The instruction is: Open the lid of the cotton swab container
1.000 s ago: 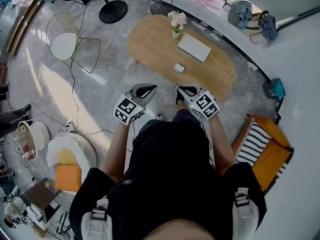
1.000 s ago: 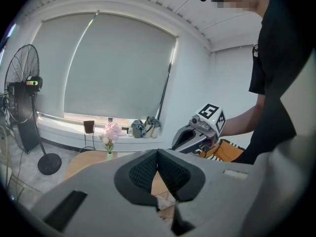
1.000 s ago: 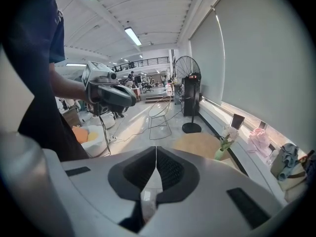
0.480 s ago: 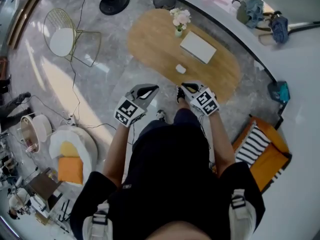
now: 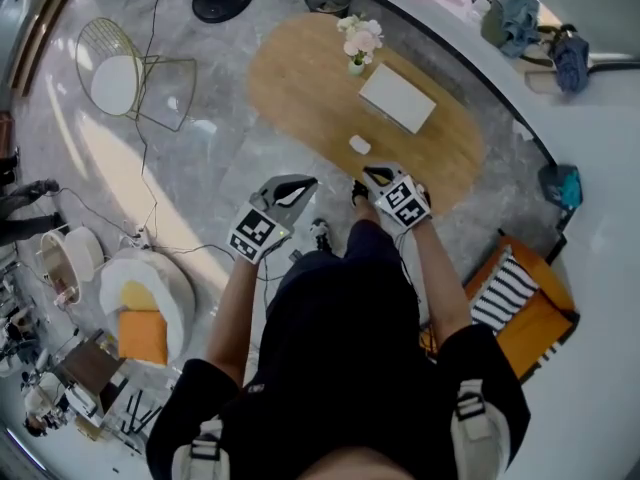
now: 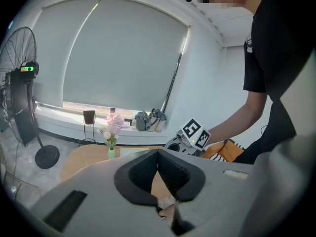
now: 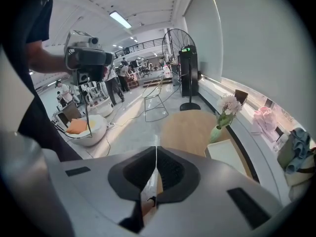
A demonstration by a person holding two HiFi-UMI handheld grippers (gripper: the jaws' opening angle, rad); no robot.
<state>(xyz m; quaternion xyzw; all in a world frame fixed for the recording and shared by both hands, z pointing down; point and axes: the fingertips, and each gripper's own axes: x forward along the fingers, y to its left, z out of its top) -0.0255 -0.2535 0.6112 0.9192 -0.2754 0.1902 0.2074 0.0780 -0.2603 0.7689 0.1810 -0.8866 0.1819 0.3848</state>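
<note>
Both claws are pressed together, with nothing between the jaws in either gripper view. The left claw [image 5: 298, 182] hangs over the floor. The right claw [image 5: 364, 174] sits right at the near edge of the wooden worktop [image 5: 300, 88].

The cotton swab container [image 5: 359, 145] is the small white thing on the worktop's near side. It stands alone, well apart from the flower vase [image 5: 353, 56] and the flat white box [image 5: 398, 97] further back.

Key relation: the container lies ahead of both claws. It is almost straight ahead of the right claw's tips and near them. From the left claw it is ahead and off to the right, farther away. So the right claw is nearer and likely the first to reach it.

The container looks slightly oblong, but it is too small to tell the lid or the hinge side.

Judgement: this is the approach stage and the lid is not yet touched. The jaws must spread before any grip.
</note>
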